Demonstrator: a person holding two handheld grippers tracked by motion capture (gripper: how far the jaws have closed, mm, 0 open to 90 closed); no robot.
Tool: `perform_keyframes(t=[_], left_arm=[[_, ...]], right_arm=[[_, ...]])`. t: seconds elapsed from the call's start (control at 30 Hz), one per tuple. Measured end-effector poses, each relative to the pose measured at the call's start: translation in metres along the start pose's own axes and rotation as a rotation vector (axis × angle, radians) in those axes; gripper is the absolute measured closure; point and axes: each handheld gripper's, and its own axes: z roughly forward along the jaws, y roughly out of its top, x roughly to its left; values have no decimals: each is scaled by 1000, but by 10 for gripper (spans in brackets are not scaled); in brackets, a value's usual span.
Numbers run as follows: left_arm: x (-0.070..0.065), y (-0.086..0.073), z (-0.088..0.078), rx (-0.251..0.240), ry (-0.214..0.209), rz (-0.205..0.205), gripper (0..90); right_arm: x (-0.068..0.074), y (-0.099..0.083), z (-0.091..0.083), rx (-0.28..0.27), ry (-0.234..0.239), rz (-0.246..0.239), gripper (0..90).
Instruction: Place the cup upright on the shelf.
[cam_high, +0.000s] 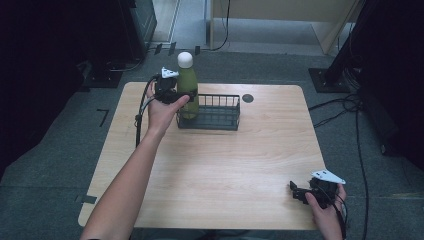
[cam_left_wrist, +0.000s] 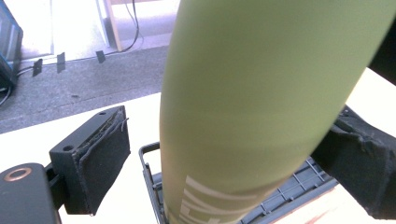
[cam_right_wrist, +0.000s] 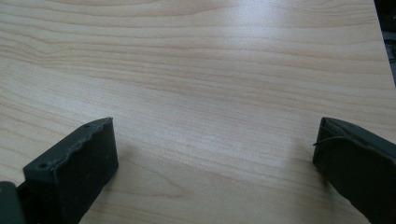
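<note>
A green bottle (cam_high: 188, 86) with a white cap stands upright in the left end of a black wire basket (cam_high: 220, 120) at the back of the wooden table (cam_high: 225, 170). My left gripper (cam_high: 185, 96) is open around the bottle's body. In the left gripper view the bottle (cam_left_wrist: 252, 102) sits between the jaws of the left gripper (cam_left_wrist: 231, 161). A gap shows beside the left pad (cam_left_wrist: 105, 158), while the right pad lies against the bottle. The basket rim (cam_left_wrist: 148, 161) shows below. My right gripper (cam_high: 296, 192) rests open near the front right corner; in its own view the right gripper (cam_right_wrist: 215, 158) has bare wood between its jaws.
A dark round hole (cam_high: 247, 98) sits in the tabletop behind the basket. Cables (cam_high: 142, 107) trail from the left gripper over the table's left side. Grey carpet, cables and black stands surround the table.
</note>
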Motion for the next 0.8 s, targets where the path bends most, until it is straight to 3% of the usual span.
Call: perform_keyframes(t=[0.8], left_arm=[[-1, -2, -27, -31, -31, 2, 41]], right_arm=[[0, 0, 0, 0, 0, 1, 0]])
